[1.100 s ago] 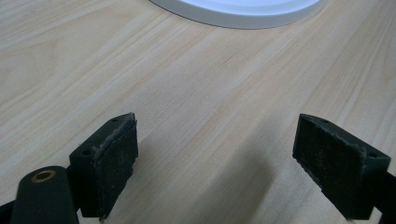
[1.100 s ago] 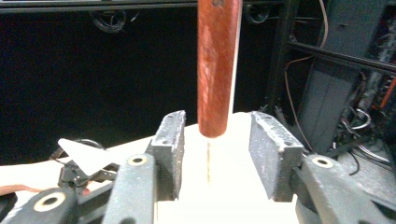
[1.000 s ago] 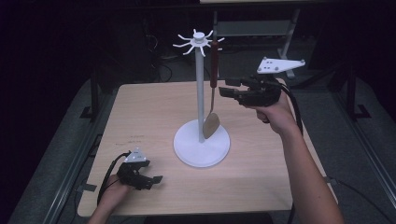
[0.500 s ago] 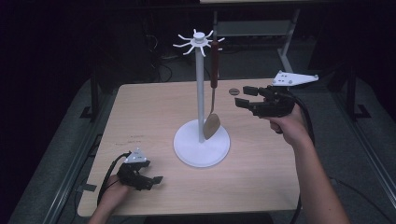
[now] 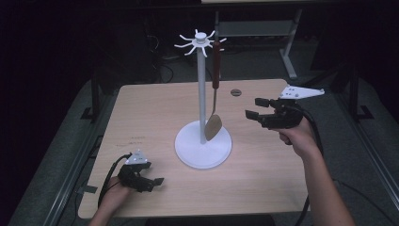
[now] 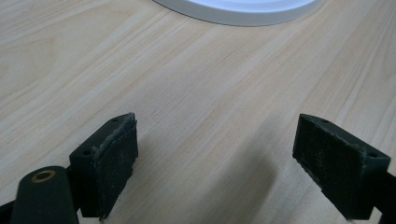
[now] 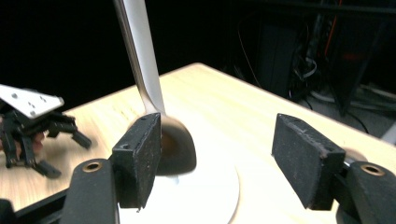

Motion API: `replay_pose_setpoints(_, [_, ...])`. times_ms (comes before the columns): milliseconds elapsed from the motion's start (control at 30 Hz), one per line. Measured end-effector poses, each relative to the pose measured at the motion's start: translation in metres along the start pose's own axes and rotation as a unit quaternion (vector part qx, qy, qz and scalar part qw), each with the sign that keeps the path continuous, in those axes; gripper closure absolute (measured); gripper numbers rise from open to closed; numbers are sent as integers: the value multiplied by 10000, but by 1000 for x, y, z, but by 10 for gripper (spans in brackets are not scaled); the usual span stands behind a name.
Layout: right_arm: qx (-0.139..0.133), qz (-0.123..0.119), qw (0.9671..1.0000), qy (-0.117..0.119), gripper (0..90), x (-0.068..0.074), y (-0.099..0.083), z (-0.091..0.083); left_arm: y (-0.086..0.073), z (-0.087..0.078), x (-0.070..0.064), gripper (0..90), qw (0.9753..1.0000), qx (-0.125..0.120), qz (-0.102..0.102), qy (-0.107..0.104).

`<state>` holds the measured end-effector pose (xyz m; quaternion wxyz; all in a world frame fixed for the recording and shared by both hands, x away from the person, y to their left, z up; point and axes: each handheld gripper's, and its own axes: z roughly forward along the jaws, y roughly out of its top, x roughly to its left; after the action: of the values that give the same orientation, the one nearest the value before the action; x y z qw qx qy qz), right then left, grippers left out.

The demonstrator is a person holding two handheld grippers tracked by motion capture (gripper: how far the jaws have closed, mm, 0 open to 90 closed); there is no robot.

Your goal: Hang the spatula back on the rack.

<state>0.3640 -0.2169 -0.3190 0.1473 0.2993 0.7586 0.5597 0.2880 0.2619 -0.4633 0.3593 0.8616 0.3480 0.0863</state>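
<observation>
Fingers of both grippers spread, gripping nothing: left gripper (image 5: 151,181) rests low on the table (image 5: 141,117) near its front-left corner; right gripper (image 5: 253,108) hovers right of the stand (image 5: 201,94), apart from it. Spatula (image 5: 214,125) hangs from a hook, blade just above the base (image 5: 203,151).

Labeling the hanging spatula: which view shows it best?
High view: the spatula shows whole, brown handle hooked on the white stand, blade hanging above the base. Right gripper view shows a blurred shaft and blade, partly behind one finger. Left gripper view catches the stand's base edge.
</observation>
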Motion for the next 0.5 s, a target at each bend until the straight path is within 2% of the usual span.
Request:
replay_pose_setpoints(200, [215, 32, 9997, -82, 313, -1, -16, -2, 0, 0, 0, 138, 10000, -31, -1, 0])
replay_pose_setpoints(500, [358, 133, 9991, -177, 301, -1, -41, -11, 0, -1, 0, 139, 10000, -34, 17, 26])
